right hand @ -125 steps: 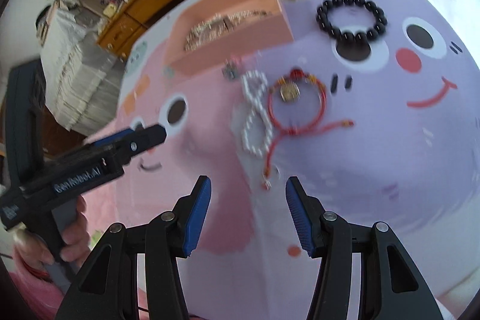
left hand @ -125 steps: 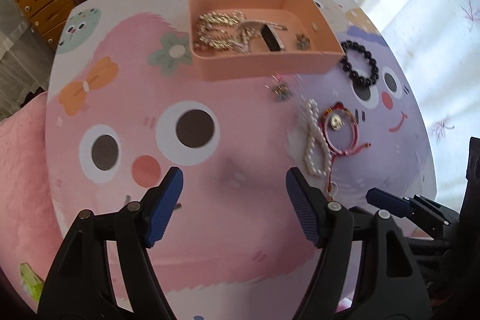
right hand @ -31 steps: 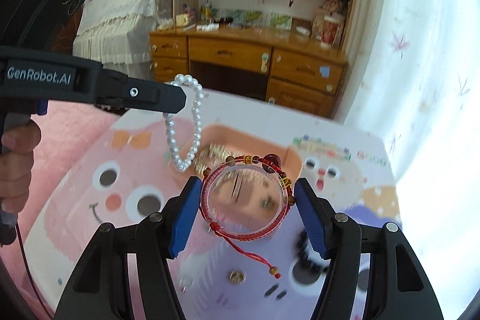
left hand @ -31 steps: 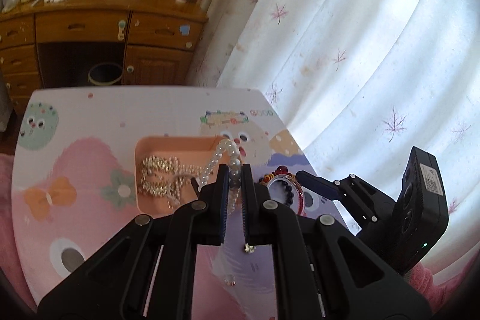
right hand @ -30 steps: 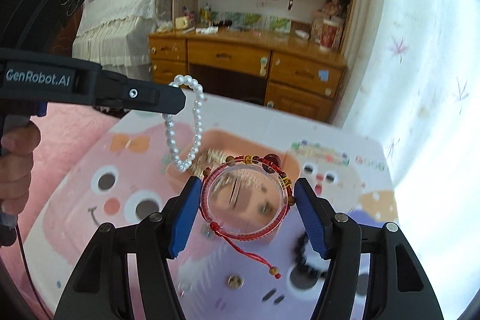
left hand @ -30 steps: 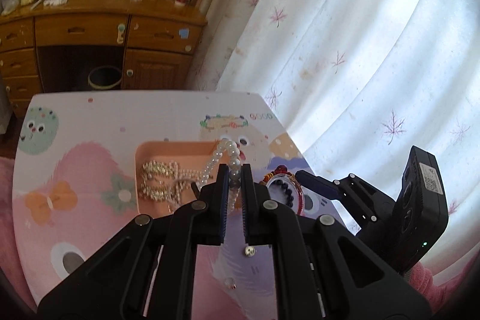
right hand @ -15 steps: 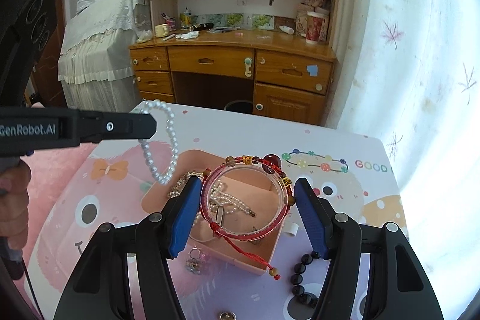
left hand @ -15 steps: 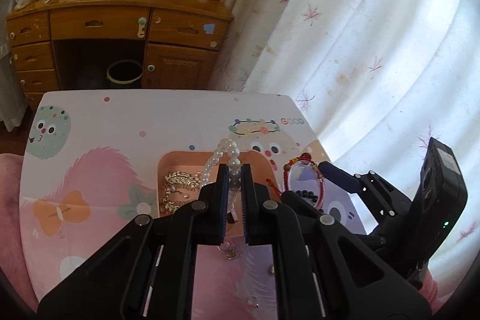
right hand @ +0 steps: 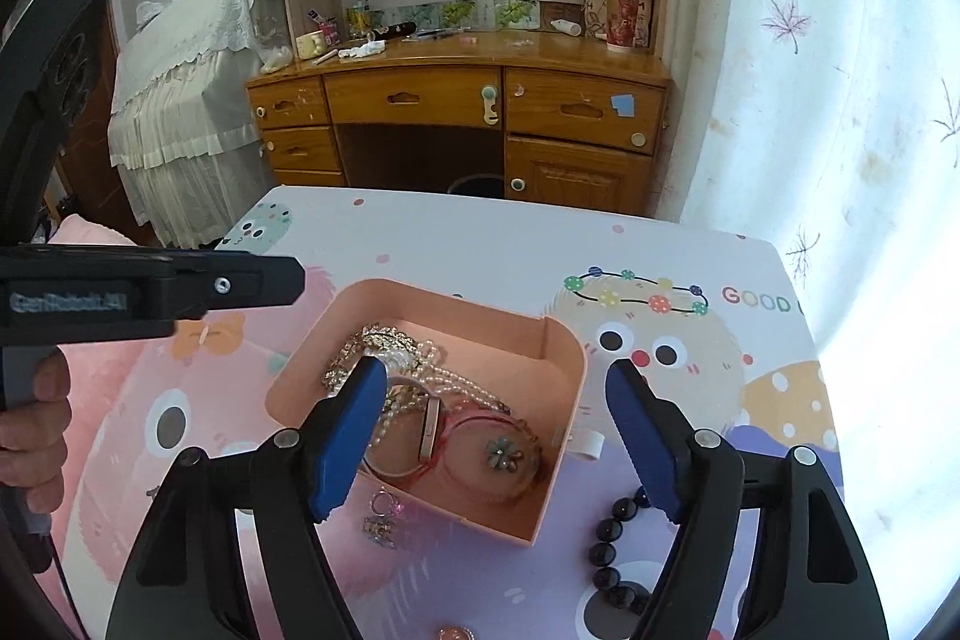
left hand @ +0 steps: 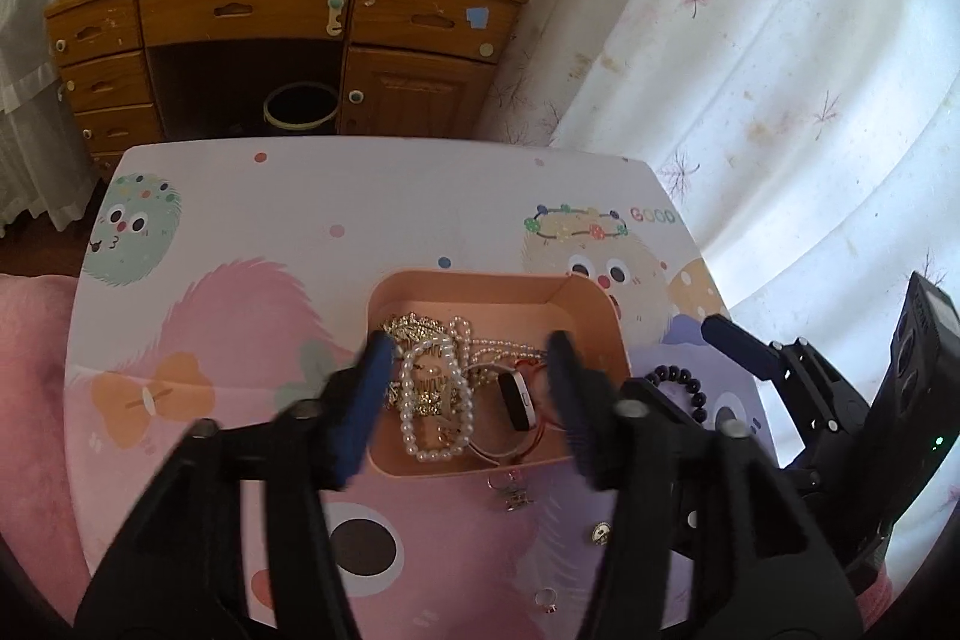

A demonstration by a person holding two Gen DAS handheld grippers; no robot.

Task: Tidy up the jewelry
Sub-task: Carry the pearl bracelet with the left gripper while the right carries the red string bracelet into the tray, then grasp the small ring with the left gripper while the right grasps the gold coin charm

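Both tongs hang spread and empty over the pink tray (left hand: 492,289) — the pearl bracelet (left hand: 433,403) lies inside between the left gripper (left hand: 465,400) blades, the red string bracelet (right hand: 492,451) under the right gripper (right hand: 498,439).

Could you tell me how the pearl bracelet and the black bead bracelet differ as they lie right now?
The pearl bracelet is white with small beads; the black bead bracelet is dark with larger beads. The pearl bracelet lies inside the pink tray, on top of other jewelry; the black bead bracelet lies on the table outside the tray, at its right. Both are beaded loops, and neither hand-held gripper holds either.
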